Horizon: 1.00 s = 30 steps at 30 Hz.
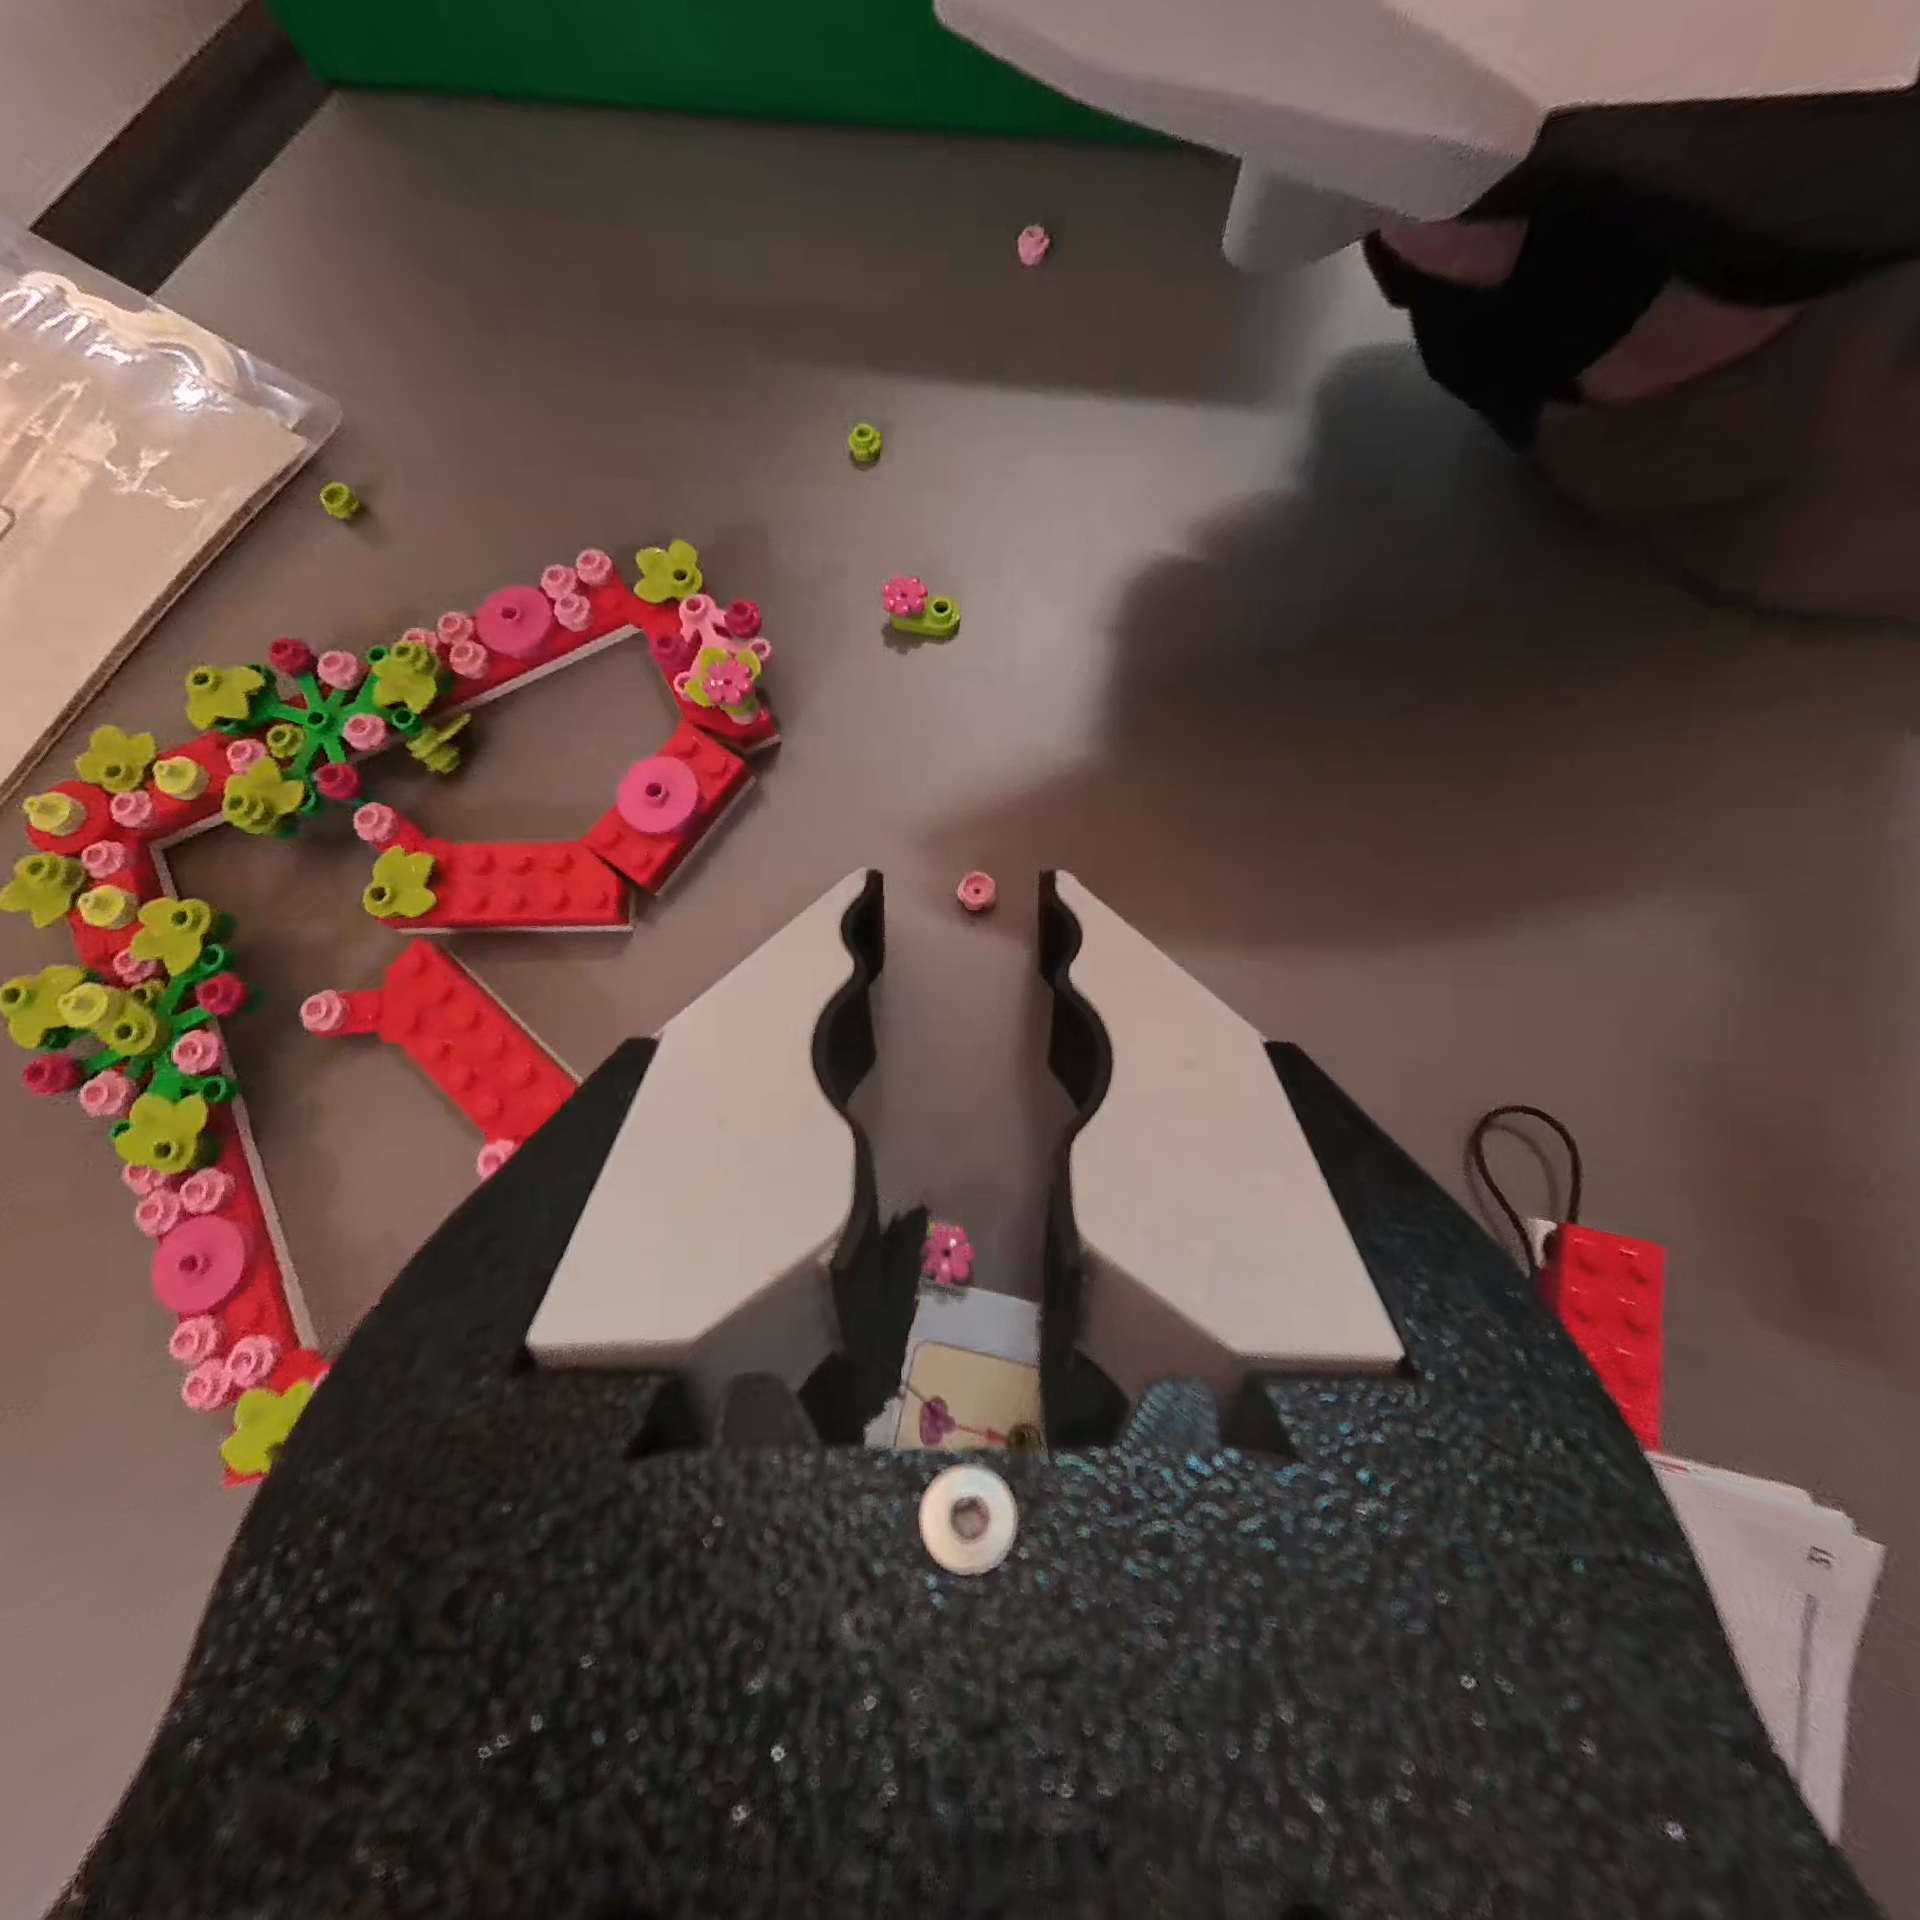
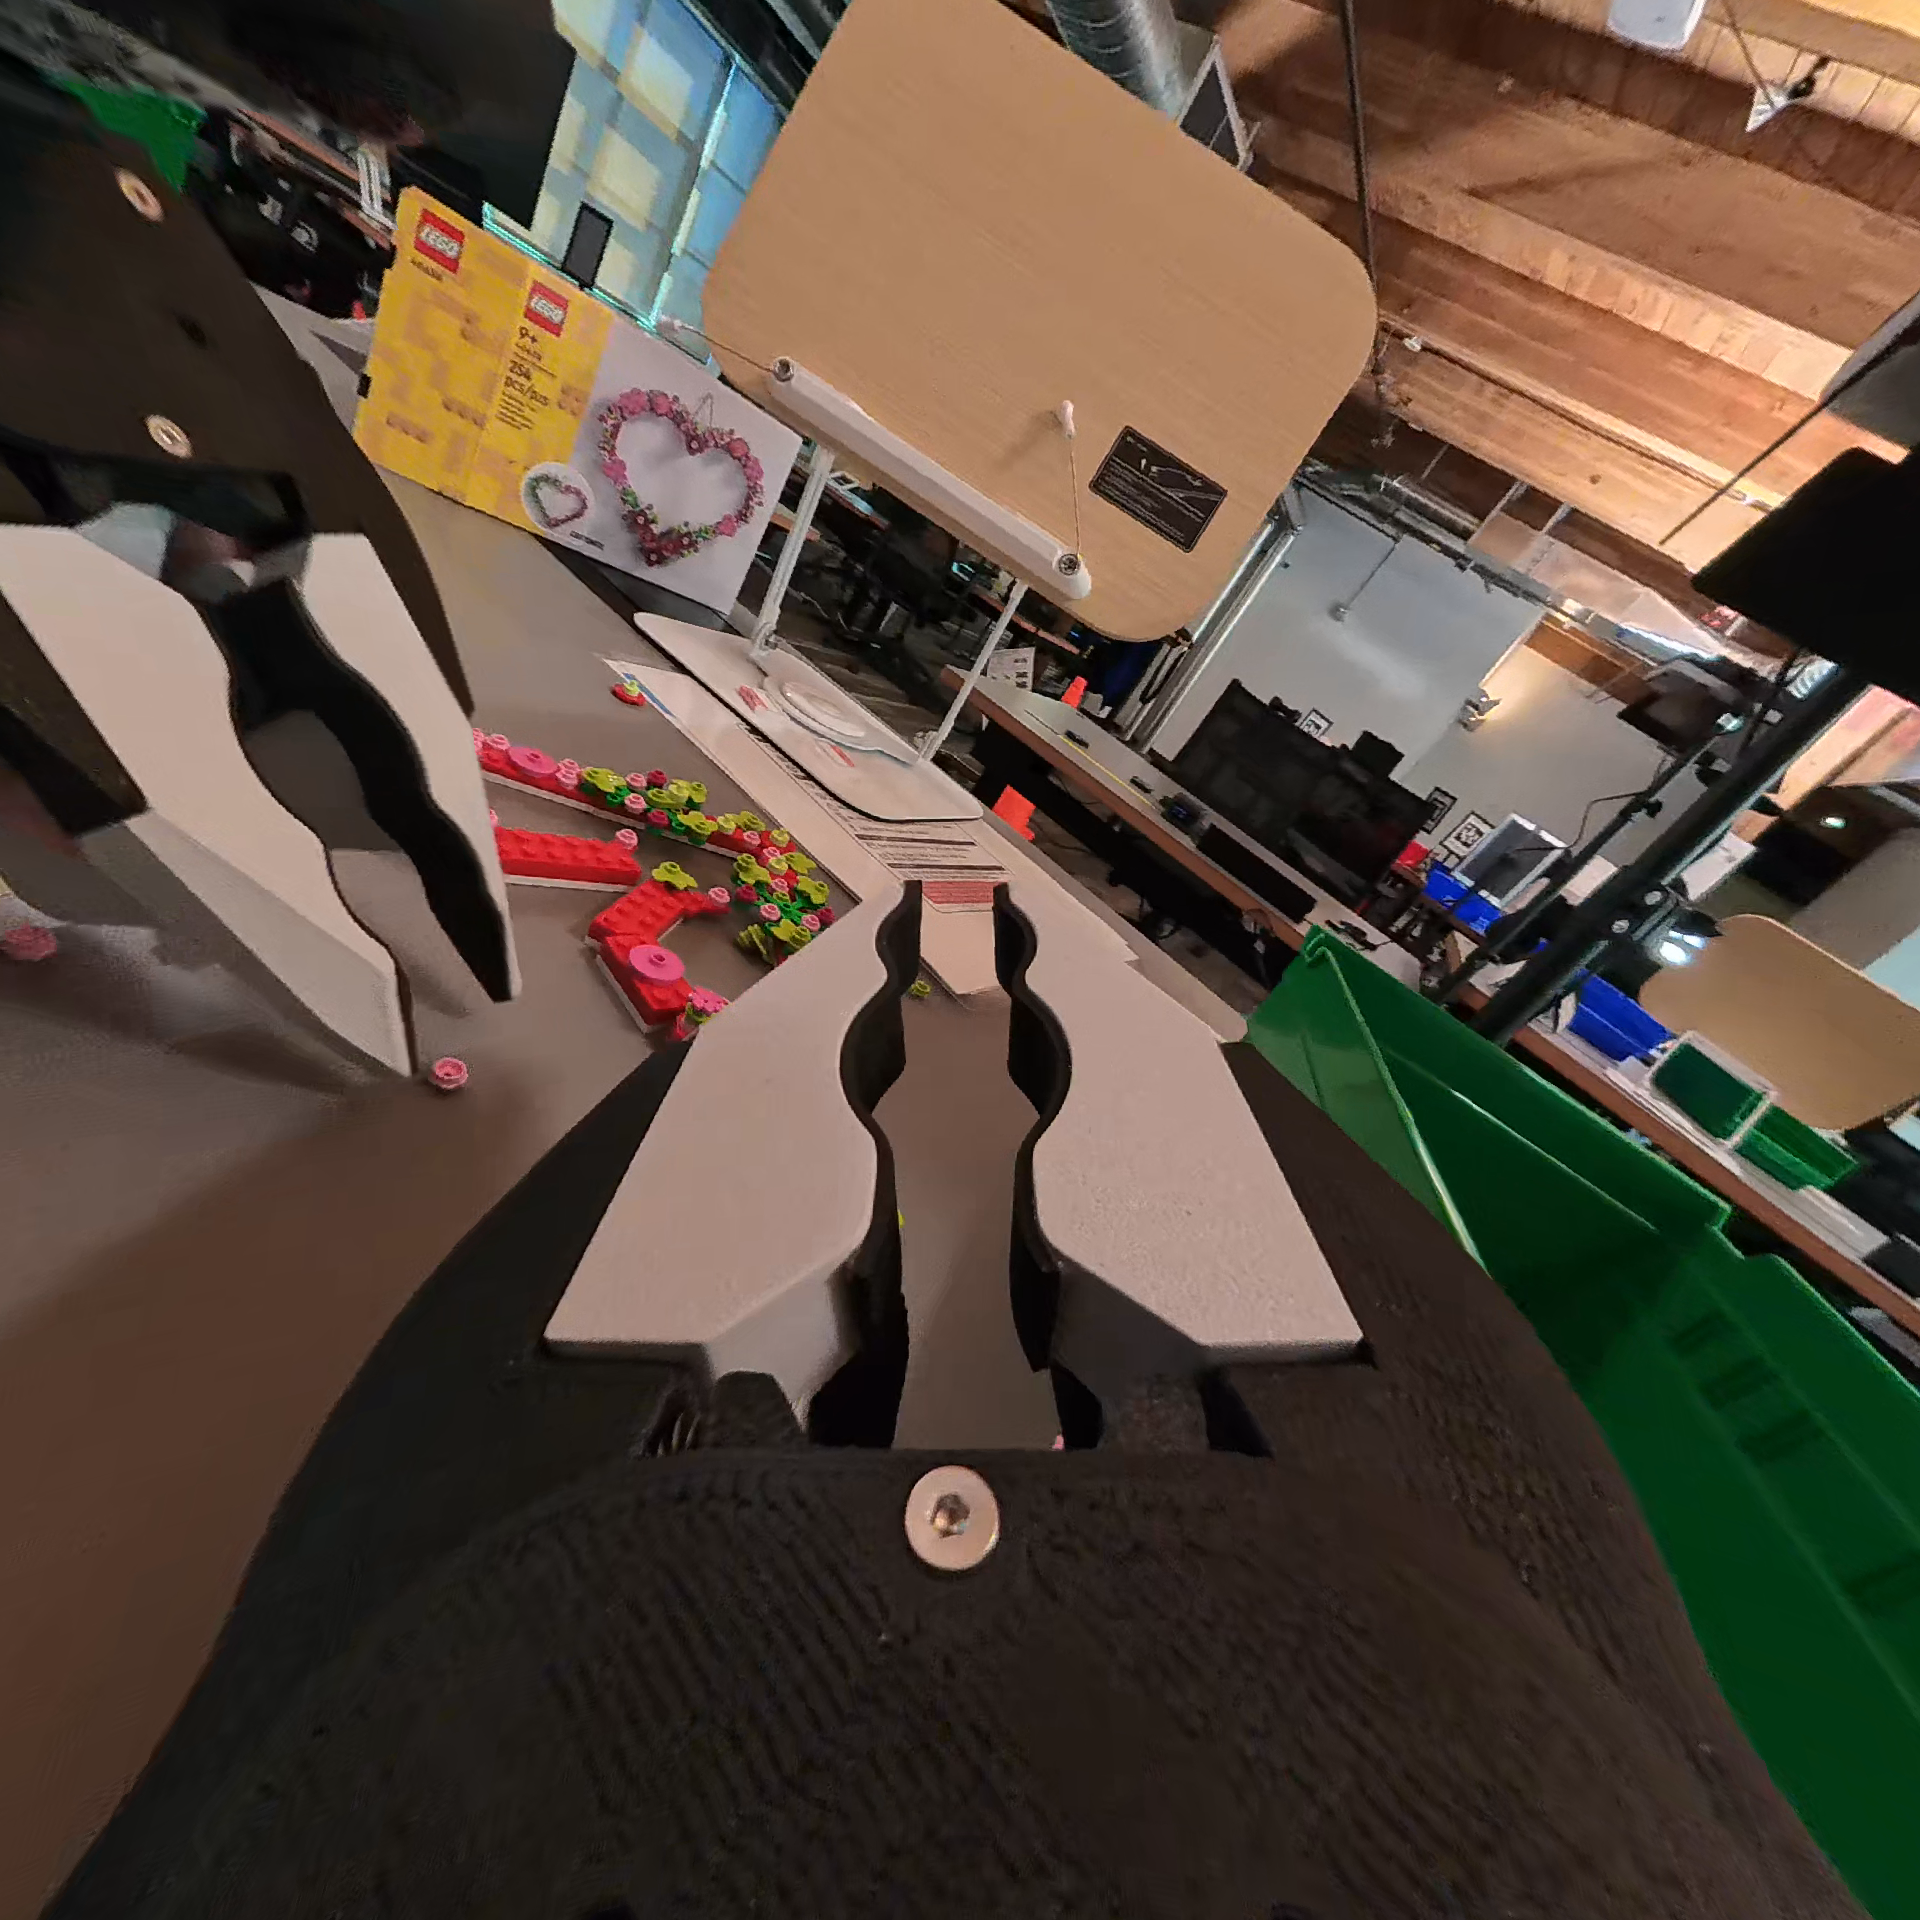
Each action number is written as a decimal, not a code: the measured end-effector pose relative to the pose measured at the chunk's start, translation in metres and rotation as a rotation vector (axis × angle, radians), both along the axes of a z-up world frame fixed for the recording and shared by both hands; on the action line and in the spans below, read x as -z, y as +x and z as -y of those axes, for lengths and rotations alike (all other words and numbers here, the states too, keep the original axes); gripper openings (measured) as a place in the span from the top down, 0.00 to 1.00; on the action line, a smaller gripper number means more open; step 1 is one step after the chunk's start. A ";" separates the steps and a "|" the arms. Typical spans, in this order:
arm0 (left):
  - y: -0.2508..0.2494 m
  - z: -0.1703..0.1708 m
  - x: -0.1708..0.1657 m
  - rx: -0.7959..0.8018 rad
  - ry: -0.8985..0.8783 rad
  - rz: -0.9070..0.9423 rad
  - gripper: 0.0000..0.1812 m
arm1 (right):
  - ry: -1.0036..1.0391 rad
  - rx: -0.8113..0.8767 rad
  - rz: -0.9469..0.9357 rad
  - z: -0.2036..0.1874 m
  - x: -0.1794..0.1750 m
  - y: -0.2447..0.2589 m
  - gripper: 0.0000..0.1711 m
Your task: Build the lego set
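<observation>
1. The left gripper (image 1: 961, 904), black-bodied with pale wavy-edged fingers, hangs over the grey table (image 1: 1351, 935) with its jaws apart and nothing between them.
2. A small pale pink round lego stud (image 1: 975, 890) lies on the table just beyond the fingertips, roughly in line with the gap.
3. Nearer, seen through the gap, a magenta flower piece (image 1: 948, 1250) sits beside a printed paper booklet (image 1: 977, 1371).
4. To the left lies the task's thing: a part-built heart frame of red lego plates (image 1: 499, 883), laid flat. Its far-left stretches carry pink studs, lime leaves and green stems; the plates nearest the gripper show mostly bare studs.
5. Loose pieces are scattered farther off: two lime studs, another pink stud, and a lime plate with a magenta flower (image 1: 920, 608).
6. A red plate on a dark cord loop (image 1: 1600, 1299) lies to the right.
7. The right gripper (image 2: 956, 904) is raised and tilted, jaws apart, empty, with a green plastic bin (image 2: 1662, 1351) on its right.
8. Far behind stands the yellow lego box (image 2: 520, 405).
9. Judgement: the frame is perhaps half decorated; bare plates and loose pieces remain.
</observation>
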<state>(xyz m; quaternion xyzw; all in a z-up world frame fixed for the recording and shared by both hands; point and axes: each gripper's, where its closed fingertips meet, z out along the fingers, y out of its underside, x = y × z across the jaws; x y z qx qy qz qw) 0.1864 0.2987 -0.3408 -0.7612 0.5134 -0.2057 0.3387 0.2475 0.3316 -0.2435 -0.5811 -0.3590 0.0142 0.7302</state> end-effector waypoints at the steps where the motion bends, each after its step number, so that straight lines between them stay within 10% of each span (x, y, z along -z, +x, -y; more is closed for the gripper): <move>1: 0.002 0.000 0.001 0.013 -0.011 0.002 0.85 | -0.007 -0.001 -0.008 -0.001 0.000 0.001 0.93; 17: 0.003 -0.013 -0.022 -0.021 0.052 0.165 0.97 | -0.009 -0.125 -0.070 0.012 -0.006 -0.010 0.89; 22: 0.001 -0.017 -0.117 -0.056 -0.668 1.026 0.98 | 0.047 -0.253 -0.047 0.034 -0.011 -0.034 0.87; 30: 0.022 0.001 -0.118 -0.007 -1.002 1.115 0.98 | 0.153 -0.246 -0.038 0.048 -0.023 -0.050 0.91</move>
